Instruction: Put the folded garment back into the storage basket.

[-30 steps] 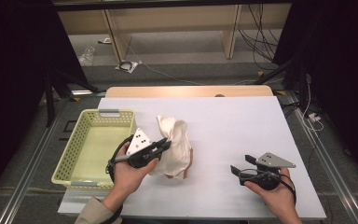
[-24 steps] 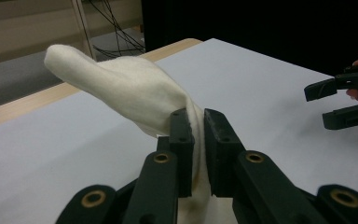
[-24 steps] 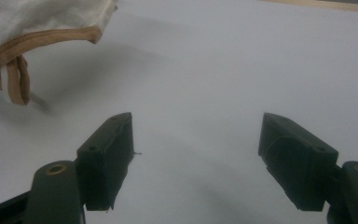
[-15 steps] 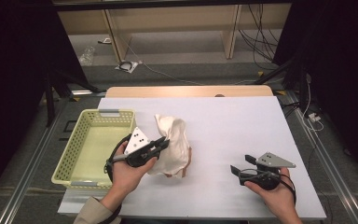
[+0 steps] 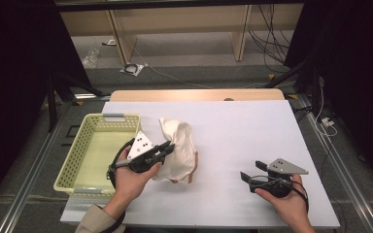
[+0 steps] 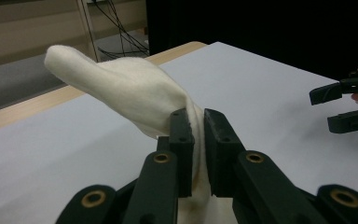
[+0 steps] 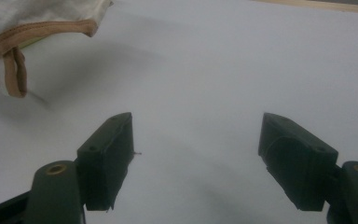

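A cream cloth mitt (image 5: pixel 179 148) with a tan trimmed hem hangs above the white table top, left of centre. My left gripper (image 5: pixel 166 148) is shut on it, and in the left gripper view the fabric (image 6: pixel 130 93) is pinched between the two black jaws (image 6: pixel 199 135), with its rounded tip pointing up and left. The tan hem and loop (image 7: pixel 14 51) hang at the top left of the right gripper view. My right gripper (image 5: pixel 249 177) rests near the table's front right, open, with nothing between its jaws (image 7: pixel 196 154).
A pale yellow perforated basket (image 5: pixel 77 158) stands at the table's left edge, just beside my left hand. The white table cover (image 5: pixel 252 131) has a wooden edge at the back. Shelving legs and cables lie on the floor beyond.
The left gripper and the mitt have shifted very slightly; the cloth's folds sit a little differently. The right gripper has kept still.
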Motion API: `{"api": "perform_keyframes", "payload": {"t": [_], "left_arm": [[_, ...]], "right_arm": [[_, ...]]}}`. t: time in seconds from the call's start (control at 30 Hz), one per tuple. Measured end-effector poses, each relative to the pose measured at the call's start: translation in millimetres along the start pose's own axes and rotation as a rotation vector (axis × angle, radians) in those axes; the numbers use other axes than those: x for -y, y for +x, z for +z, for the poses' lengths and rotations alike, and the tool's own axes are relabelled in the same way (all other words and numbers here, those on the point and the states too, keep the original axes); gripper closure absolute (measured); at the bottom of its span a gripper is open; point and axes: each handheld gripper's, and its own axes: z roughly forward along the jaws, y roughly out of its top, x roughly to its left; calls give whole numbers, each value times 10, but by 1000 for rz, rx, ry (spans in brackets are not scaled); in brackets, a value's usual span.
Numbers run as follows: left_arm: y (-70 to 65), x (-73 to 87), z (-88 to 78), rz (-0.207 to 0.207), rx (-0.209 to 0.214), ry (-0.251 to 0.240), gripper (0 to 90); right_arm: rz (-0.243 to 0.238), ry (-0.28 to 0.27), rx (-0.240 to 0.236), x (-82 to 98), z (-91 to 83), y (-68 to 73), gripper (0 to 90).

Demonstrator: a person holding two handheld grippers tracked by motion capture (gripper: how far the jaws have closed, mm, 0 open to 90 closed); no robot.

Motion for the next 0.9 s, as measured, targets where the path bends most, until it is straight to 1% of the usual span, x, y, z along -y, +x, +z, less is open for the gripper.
{"api": "perform_keyframes", "payload": {"t": [0.9], "left_arm": [[90,-26,-59,-11,-21,-14,816]], "right_arm": [[-1,-1,0,1,-1,1,274]]}}
